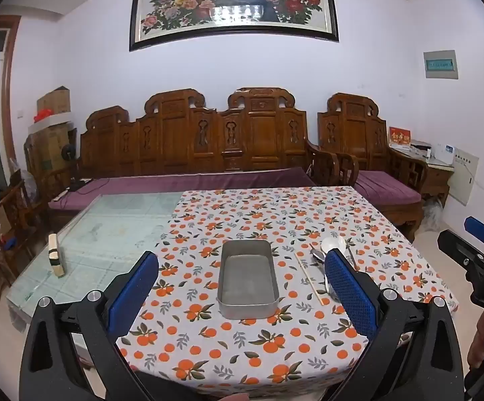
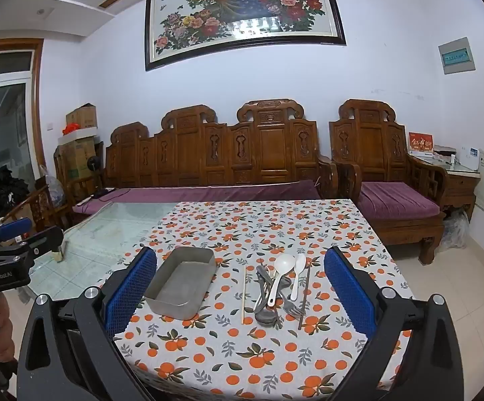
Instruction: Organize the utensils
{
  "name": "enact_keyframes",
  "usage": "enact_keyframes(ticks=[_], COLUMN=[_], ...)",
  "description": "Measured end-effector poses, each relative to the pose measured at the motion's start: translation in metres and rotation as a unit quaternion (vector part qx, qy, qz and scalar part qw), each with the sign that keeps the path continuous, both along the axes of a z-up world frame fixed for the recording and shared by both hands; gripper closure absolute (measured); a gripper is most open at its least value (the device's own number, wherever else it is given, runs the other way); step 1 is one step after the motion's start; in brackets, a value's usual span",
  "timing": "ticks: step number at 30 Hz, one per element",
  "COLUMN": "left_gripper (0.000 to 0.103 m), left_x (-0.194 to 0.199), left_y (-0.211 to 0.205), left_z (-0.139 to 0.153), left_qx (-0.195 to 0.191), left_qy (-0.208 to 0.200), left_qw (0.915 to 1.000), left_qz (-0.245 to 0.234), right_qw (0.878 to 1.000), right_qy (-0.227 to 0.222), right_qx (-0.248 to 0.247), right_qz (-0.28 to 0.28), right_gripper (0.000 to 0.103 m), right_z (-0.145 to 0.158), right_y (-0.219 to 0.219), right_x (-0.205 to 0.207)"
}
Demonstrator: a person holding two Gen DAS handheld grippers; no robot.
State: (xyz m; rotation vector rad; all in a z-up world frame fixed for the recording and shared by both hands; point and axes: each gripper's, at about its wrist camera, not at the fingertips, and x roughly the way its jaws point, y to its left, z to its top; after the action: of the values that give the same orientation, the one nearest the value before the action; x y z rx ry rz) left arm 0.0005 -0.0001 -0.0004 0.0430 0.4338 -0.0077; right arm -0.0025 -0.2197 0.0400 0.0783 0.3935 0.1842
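An empty rectangular metal tray [image 1: 248, 310] [image 2: 161, 297] sits on the orange-patterned tablecloth [image 1: 242, 351] [image 2: 242, 351]. To its right lies a pile of utensils: two white spoons [image 2: 280, 274], metal spoons and a fork [image 2: 268, 300], a light chopstick [image 2: 243, 295] and a dark chopstick [image 2: 303, 297]. In the left wrist view the pile [image 1: 333, 245] is partly hidden behind my right finger. My left gripper [image 1: 245, 287] is open and empty, held above the table's near edge facing the tray. My right gripper [image 2: 242, 290] is open and empty, facing the utensils.
The cloth covers the right part of a glass-topped table [image 1: 114, 230] [image 2: 108, 227]. A small cream block [image 1: 56, 255] stands on the glass at left. A carved wooden sofa [image 1: 208, 143] with purple cushions lines the wall behind.
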Motion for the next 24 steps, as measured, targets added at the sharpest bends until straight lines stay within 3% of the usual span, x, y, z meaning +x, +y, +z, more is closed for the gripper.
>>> enact_keyframes(ticks=[3,24], left_gripper=[0.007,0.007], left_x=[-0.0036,-0.0031], left_y=[0.0008,0.0009], left_z=[0.0005,-0.0016], left_qx=[-0.005,-0.005], left_qy=[-0.014,0.0], left_qw=[0.9999,1.0], left_qz=[-0.003,-0.003], right_qw=[1.0,1.0], right_qy=[0.001,-0.003], right_qx=[-0.003,-0.006], right_qz=[0.0,0.0], right_gripper=[0.003,0.003], right_z=[0.0002,0.0011], right_y=[0.0005,0.0007], right_x=[-0.0003,-0.0011])
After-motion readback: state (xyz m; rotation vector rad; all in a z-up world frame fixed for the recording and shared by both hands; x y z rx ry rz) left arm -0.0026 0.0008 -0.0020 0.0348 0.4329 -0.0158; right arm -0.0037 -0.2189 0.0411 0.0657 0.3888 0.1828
